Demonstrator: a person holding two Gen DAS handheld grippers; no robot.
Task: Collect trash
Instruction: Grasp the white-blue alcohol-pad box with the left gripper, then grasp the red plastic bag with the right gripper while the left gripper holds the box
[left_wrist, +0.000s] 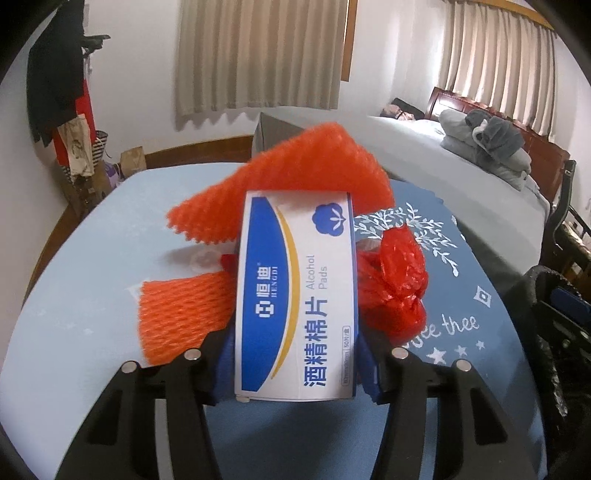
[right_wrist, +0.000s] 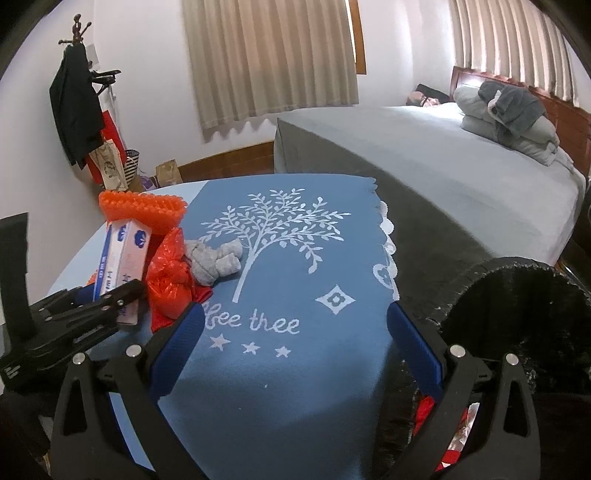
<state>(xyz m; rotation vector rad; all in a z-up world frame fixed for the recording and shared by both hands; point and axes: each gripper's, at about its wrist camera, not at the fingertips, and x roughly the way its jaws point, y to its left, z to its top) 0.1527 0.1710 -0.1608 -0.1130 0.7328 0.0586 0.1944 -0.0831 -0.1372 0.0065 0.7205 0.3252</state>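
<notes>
A white-and-blue alcohol pads box (left_wrist: 297, 295) stands lengthwise between the left jaws, its printed face up, its sides against the blue pads. Past its far end lies a large orange foam net (left_wrist: 295, 177); a smaller orange foam net (left_wrist: 181, 314) lies left of it, a crumpled red plastic bag (left_wrist: 391, 284) right, with a grey wad (right_wrist: 214, 262) beyond

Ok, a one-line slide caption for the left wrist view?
Left gripper closed on an alcohol pads box, orange foam netting and a red plastic bag behind.
</notes>
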